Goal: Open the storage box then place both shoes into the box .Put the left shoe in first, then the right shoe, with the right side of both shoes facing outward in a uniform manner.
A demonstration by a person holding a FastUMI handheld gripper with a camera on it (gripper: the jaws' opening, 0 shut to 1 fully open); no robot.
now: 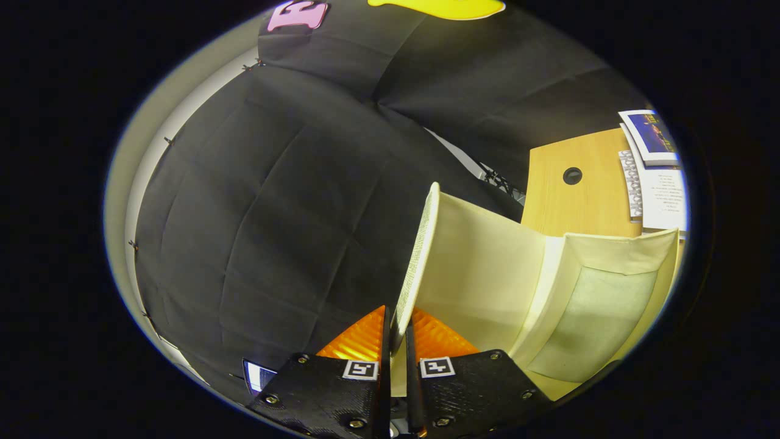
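Observation:
My gripper (397,341) is shut on the edge of the cream fabric lid (420,256) of the storage box. The lid stands swung up, edge-on between my fingers, its inner cream face turned toward the box. Just beyond and beside the fingers lies the box (594,317) itself, cream-walled with a pale grey-green panel inside, its opening showing. No shoe is seen.
A light wooden table (579,201) with a round cable hole carries the box. Printed papers and a booklet (655,164) lie at its far side. Black cloth walls surround the booth.

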